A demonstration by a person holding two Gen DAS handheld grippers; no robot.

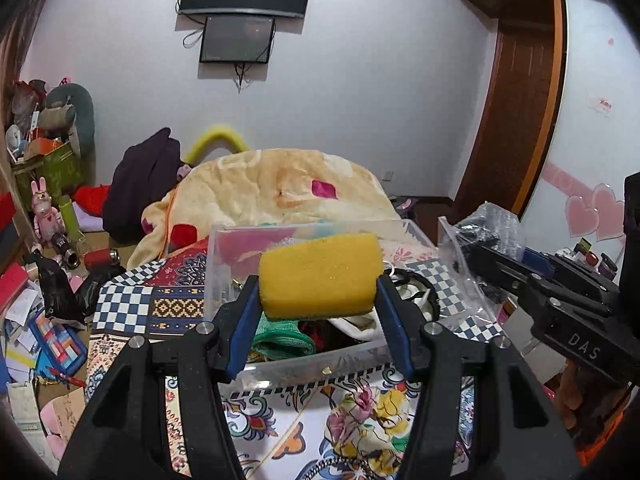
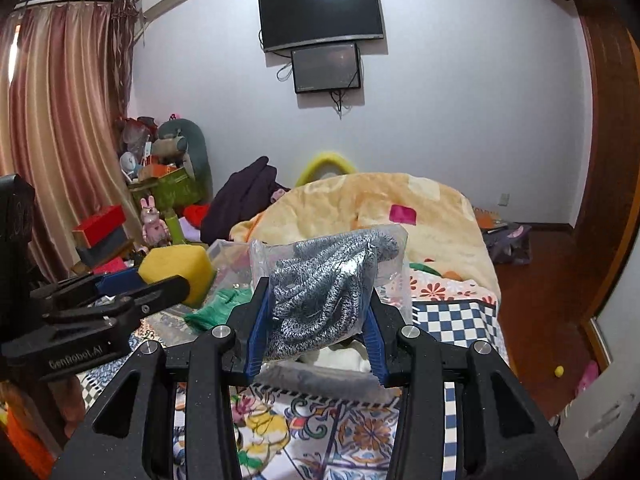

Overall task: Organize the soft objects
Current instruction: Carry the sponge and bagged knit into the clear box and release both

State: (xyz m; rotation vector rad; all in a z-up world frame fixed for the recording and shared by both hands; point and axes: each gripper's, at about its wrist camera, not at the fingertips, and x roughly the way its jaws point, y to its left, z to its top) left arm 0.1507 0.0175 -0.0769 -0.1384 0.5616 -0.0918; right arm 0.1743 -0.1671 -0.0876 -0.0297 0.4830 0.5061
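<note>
Left wrist view alone shows us the clear bin on the bed, left hand-held gripper clamping a yellow sponge above it, right hand-held gripper pinching a bagged grey knit.

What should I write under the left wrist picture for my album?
Left gripper squeezes a yellow sponge above a clear plastic bin on the patterned bedspread.
</note>
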